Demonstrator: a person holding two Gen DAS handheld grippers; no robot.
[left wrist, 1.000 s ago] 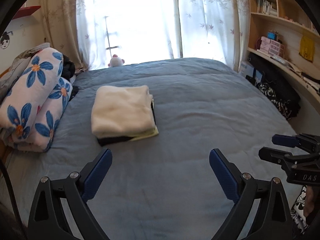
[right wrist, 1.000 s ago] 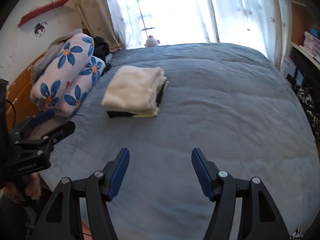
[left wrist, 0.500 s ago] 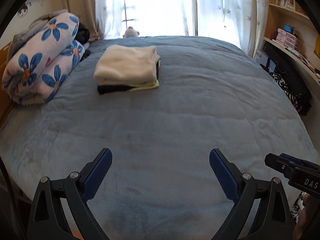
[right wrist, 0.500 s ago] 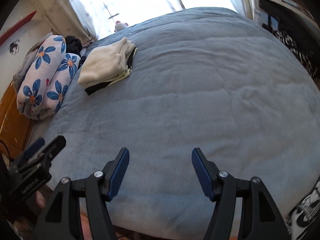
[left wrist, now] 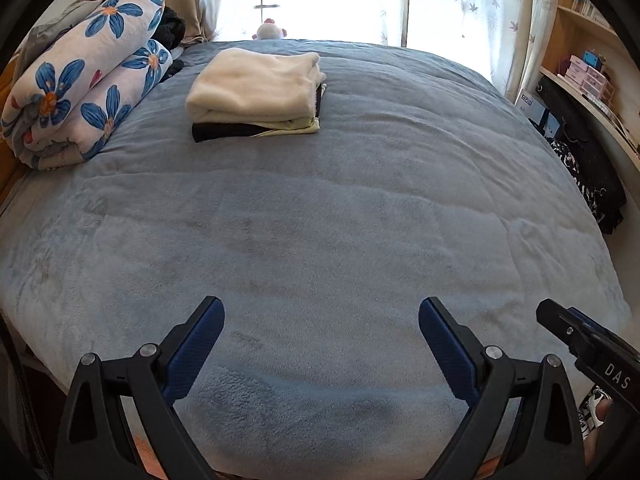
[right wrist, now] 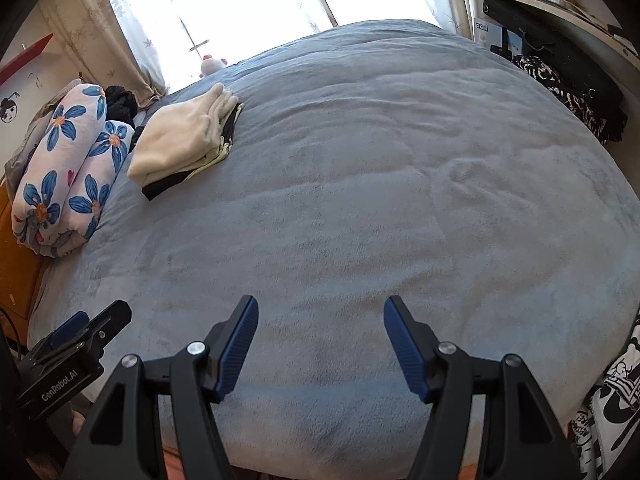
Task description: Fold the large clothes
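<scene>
Both our left tool (left wrist: 320,322) and right tool (right wrist: 320,318) gape apart, empty; reaching toward eleven o'clock could topple the folded stack (left wrist: 256,92).

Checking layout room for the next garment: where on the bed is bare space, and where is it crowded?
The blue bedspread is bare from the near edge up to the folded clothes stack and across to the window side. Crowded: far-left corner, with the stack and the floral rolled quilt.
</scene>
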